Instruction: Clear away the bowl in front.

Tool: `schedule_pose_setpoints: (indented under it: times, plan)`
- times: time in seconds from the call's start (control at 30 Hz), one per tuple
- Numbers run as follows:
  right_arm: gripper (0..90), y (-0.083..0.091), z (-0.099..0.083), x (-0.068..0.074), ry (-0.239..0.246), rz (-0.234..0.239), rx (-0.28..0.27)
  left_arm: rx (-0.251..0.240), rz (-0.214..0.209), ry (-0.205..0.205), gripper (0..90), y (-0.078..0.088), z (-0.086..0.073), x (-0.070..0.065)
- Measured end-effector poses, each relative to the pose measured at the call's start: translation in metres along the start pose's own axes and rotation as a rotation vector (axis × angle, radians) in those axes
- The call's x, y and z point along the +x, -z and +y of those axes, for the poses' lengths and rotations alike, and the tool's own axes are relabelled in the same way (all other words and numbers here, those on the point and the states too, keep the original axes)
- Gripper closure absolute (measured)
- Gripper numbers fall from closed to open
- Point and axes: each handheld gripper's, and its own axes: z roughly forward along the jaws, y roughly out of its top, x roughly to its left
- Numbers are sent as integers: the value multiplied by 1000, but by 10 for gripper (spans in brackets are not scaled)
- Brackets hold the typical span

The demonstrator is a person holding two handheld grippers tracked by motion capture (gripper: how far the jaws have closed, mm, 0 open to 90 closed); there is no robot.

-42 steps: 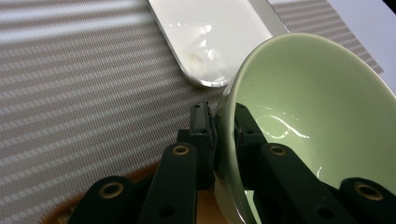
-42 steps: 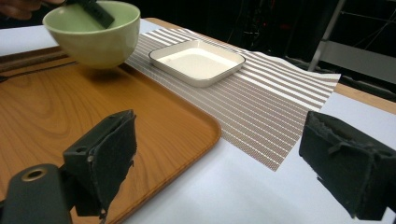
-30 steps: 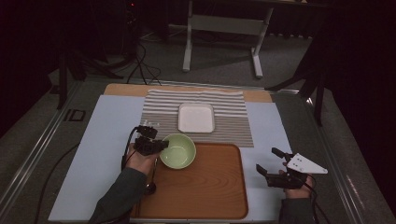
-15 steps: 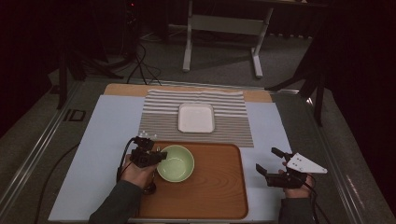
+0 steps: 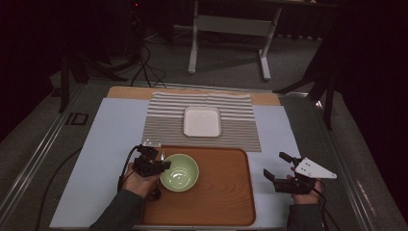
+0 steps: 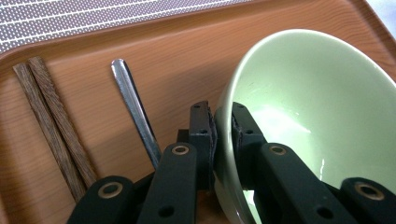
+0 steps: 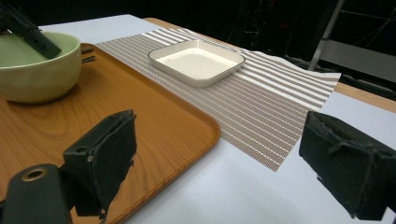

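Dark studio floor beyond, metal stand legs at 12 o'clock. Table (image 5: 96, 159) pale blue-white, lit from above. Striped placemat (image 5: 202, 106) lies at 12 o'clock of the wooden tray (image 5: 226, 197), their edges meeting; placemat carries a shallow white square dish (image 5: 202, 121), empty.

Tray sits nearest the person. Green bowl (image 5: 179, 171) rests on it toward the 9 o'clock side, upright or nearly so, empty. Left gripper (image 5: 153, 165) pinches the bowl's rim at its 9 o'clock edge: one jaw inside the wall, one outside, pads pressed on the ceramic, gap narrow. A rim pinch suits carrying a thin-walled bowl one-handed; likely it is being set down here or shifted along the tray.

Right gripper (image 5: 284, 169) hovers off the tray's 3 o'clock edge over bare table, jaws spread wide, nothing between them — waiting, by the look of it.

Small items: brown chopsticks (image 6: 51, 126) and a metal utensil handle (image 6: 135, 112) lie on the tray just at 9 o'clock of the bowl, close under the left gripper. These crowd the hand; a lowered gripper could knock them.
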Motion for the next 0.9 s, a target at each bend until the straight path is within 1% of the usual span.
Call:
schedule_pose_setpoints:
  times: [0.03,0.07,0.13,0.17,0.2,0.23,0.3,0.37,0.43,0.47,0.53,0.6,0.67,0.9]
  plan:
    - [107,0,0,0,0,0,0,-7,-7,-3,817,0,0,0]
    - [107,0,0,0,0,0,0,-25,-16,-7,781,1,0,0]
    - [107,0,0,0,-1,0,0,-43,-4,-30,720,4,3,-2]
    - [107,0,0,0,0,0,0,-54,-2,-35,697,6,5,-2]
    - [107,0,0,0,-1,1,0,-64,7,-37,674,7,6,-3]
    - [107,0,0,0,0,1,0,-72,26,-47,648,8,8,-3]
    - [107,0,0,0,0,1,0,-88,28,-47,611,9,10,-3]
    - [107,0,0,0,-1,0,0,-95,45,-56,580,10,11,-4]
    - [107,0,0,0,-1,0,1,-105,41,-61,575,11,12,-4]
    - [107,0,0,0,-1,0,1,-111,49,-65,573,11,12,-5]
    - [107,0,0,-1,-3,-2,-2,-122,46,-77,572,12,13,-5]
    - [107,1,0,-1,-3,-3,-1,-137,55,-83,569,14,14,-6]
    - [107,1,-1,-1,-2,-4,0,-152,50,-82,564,16,16,-4]
    - [107,2,-1,-1,-5,-7,3,-191,53,-66,551,21,23,-1]
